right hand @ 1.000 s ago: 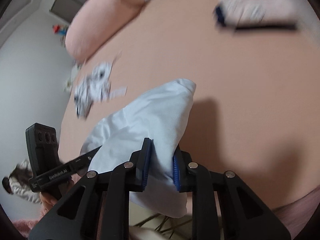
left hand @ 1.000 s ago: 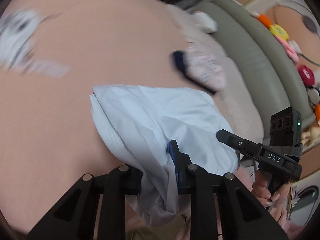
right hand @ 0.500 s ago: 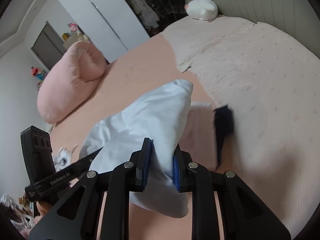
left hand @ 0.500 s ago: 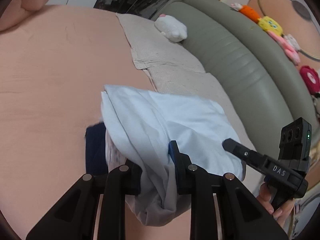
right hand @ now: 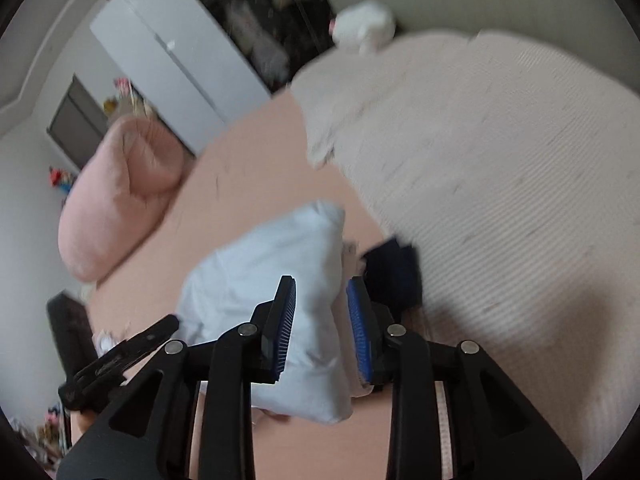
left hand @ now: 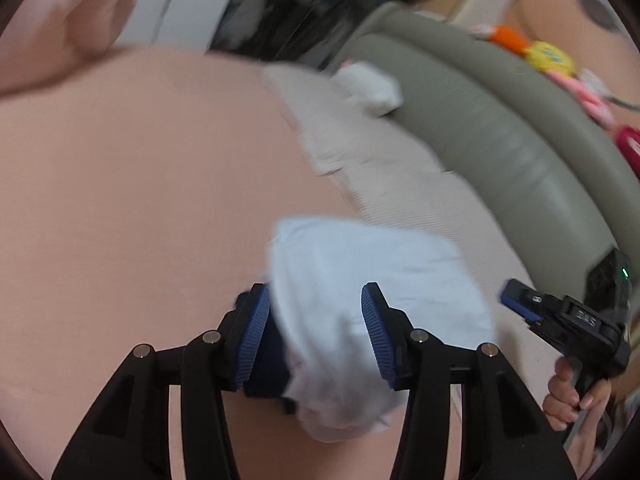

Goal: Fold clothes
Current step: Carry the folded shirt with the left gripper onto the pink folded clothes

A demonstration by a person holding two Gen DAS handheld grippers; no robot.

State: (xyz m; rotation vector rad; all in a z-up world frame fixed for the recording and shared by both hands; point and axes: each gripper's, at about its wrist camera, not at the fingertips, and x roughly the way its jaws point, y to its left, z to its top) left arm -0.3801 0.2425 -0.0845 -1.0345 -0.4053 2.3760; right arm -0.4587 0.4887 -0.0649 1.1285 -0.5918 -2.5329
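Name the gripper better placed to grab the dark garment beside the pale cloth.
Left, likely. The dark garment sits inside the open left gripper, against one finger; it lies outside the open right gripper, which straddles the pale cloth.

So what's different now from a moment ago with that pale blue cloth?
Both sets of jaws have opened. The left gripper and right gripper were clamped on the folded light blue garment half a second ago; now it sits loose between the pads, on top of the dark garment. The pink bedsheet is unchanged.
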